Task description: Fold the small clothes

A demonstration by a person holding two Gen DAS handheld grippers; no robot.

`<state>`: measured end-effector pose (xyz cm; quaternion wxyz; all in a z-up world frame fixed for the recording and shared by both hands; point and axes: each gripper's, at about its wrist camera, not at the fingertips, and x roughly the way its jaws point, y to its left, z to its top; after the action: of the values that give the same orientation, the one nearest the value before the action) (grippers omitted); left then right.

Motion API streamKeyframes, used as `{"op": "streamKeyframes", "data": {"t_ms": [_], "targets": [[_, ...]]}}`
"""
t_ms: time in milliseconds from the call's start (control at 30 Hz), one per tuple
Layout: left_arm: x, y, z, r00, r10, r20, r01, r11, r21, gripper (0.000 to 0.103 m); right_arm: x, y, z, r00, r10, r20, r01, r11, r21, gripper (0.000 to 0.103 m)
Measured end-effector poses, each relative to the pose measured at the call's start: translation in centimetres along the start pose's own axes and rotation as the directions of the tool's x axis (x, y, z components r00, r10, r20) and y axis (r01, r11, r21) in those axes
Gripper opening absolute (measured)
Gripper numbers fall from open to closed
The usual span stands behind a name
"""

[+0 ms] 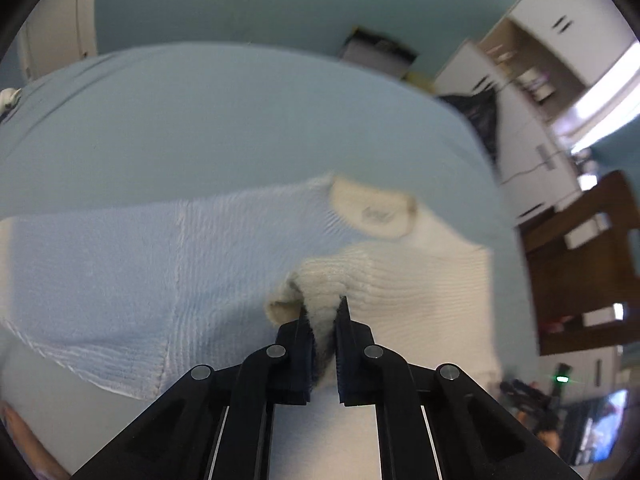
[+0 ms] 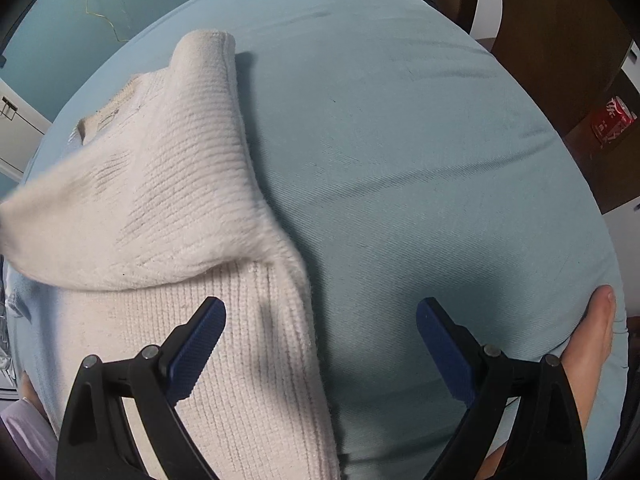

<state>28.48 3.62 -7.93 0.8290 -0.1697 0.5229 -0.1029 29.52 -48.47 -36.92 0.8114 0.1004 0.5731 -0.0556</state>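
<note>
Two grippers over light-blue bed sheet [image 2: 420, 152]. Left gripper [image 1: 323, 310] nearly closed — jaws pinch cream cuff [image 1: 320, 280] of knit sweater [image 1: 120, 264], lifting it off fabric. Sweater lies spread on sheet, blue panel on one side, cream on other, collar [image 1: 376, 210] toward far edge. Right gripper [image 2: 320, 320] spread wide, holding nothing — one blue-padded finger [image 2: 196, 344] above cream knit, other over bare sheet. Cream sleeve folded across sweater body. Red soda can [image 2: 614, 120] on brown shelf beside bed. Bare foot [image 2: 592, 332] at sheet edge.

Soft even indoor light, left view motion-blurred, right view sharper, fisheye-bent dark corners
</note>
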Motion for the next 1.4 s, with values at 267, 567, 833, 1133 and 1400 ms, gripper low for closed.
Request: {"op": "streamKeyframes", "data": {"t_ms": [267, 567, 833, 1133, 1400], "targets": [[-0.5, 6.8, 0.6, 0.983, 0.17, -0.069, -0.174, 0.983, -0.053, 0.009, -0.2, 0.9, -0.8, 0.997, 0.073, -0.017, -0.073, 0.997, -0.012, 0.094], [1.6, 8.2, -3.1, 0.977, 0.132, -0.169, -0.149, 0.984, -0.094, 0.009, 2.7, 4.1, 0.4, 0.997, -0.069, -0.036, 0.064, 0.991, -0.12, 0.094], [7.7, 6.0, -3.6, 0.978, 0.107, -0.177, -0.113, 0.993, -0.025, 0.009, 4.6, 2.1, 4.6, 0.986, -0.167, -0.005, 0.167, 0.986, -0.005, 0.093], [8.3, 3.3, -5.7, 0.98, -0.144, -0.138, 0.141, 0.989, -0.031, 0.103, 3.5, 4.2, 2.7, 0.991, -0.137, 0.012, 0.137, 0.986, -0.093, 0.101], [8.8, 2.4, -5.4, 0.975, 0.209, -0.074, -0.199, 0.972, 0.126, 0.102, -1.1, 4.6, 1.4, 0.994, -0.039, 0.102, 0.048, 0.995, -0.089, 0.102]]}}
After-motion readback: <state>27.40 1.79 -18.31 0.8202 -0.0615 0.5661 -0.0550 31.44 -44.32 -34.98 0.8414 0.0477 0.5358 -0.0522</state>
